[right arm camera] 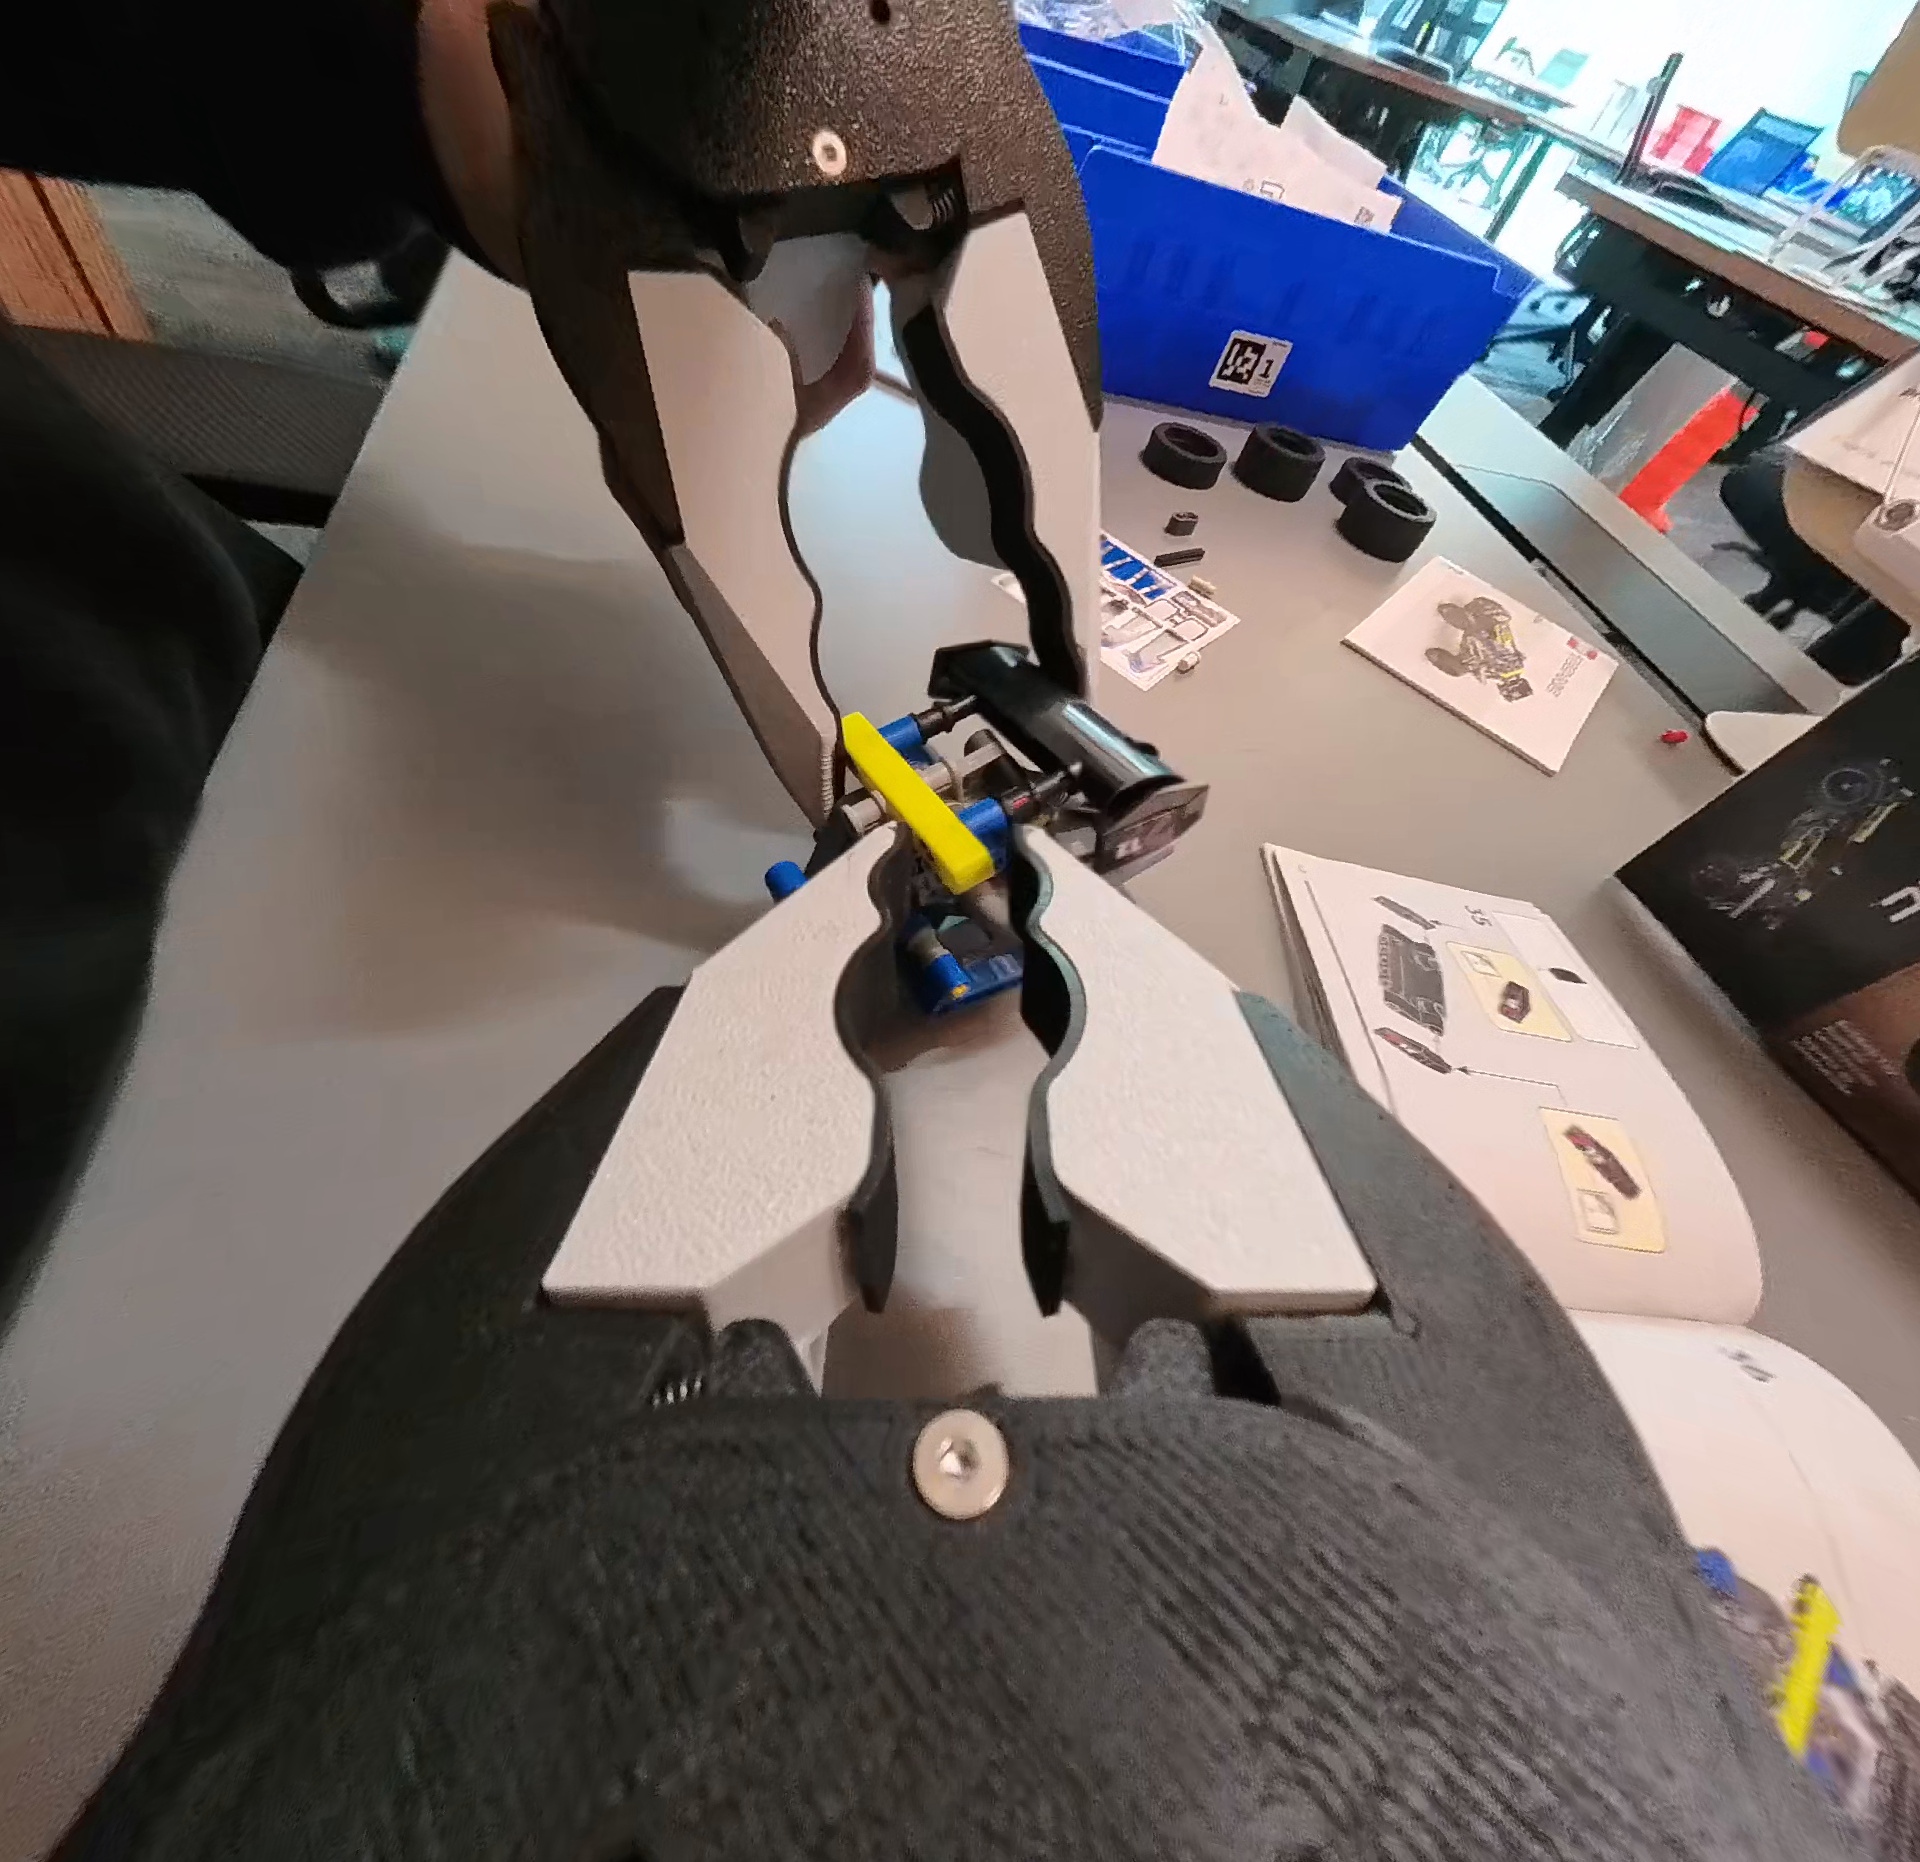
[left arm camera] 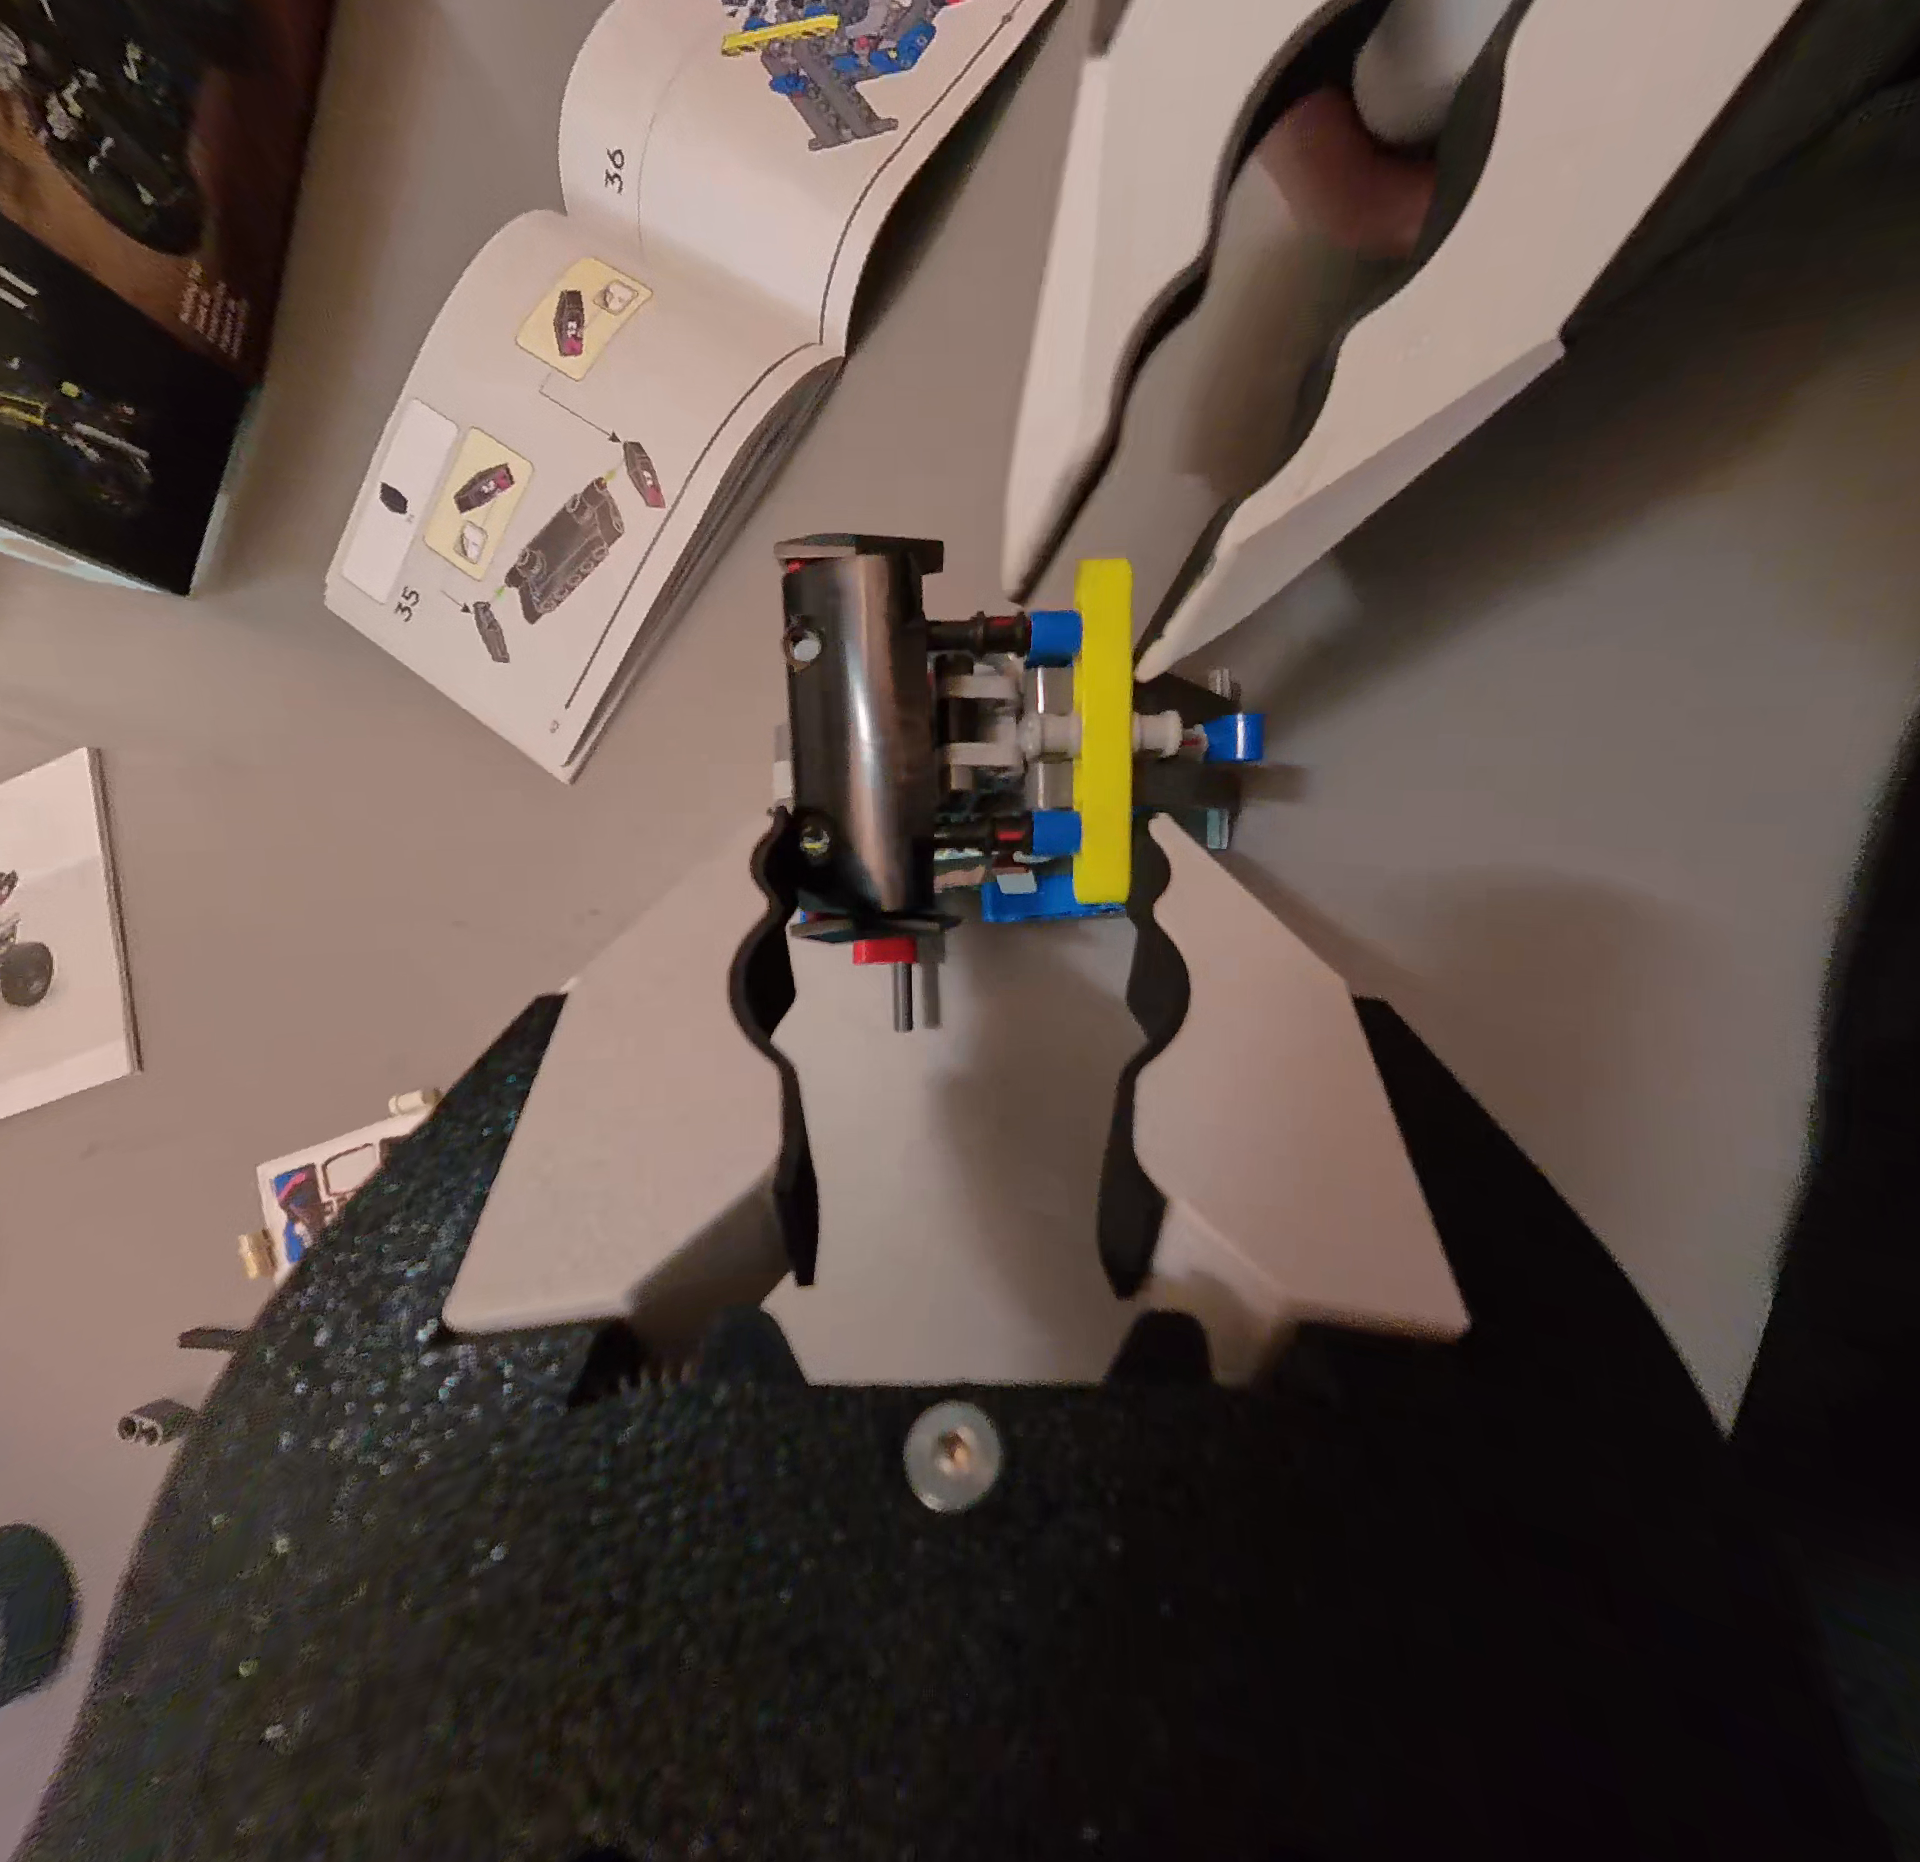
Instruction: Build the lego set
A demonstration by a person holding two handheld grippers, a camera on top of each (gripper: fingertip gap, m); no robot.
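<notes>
A small brick-built assembly [left arm camera: 935,752] with a black cylinder, a yellow beam and blue pins sits just off the gray table [left arm camera: 312,877], right of the open instruction booklet [left arm camera: 582,441]. The left gripper [left arm camera: 951,846] straddles it with jaws spread wide, one tip touching the black cylinder end and the other just beside the yellow beam. The right gripper [right arm camera: 951,856] comes in from the yellow-beam side with jaws narrow, clamped on the assembly's blue lower part.
</notes>
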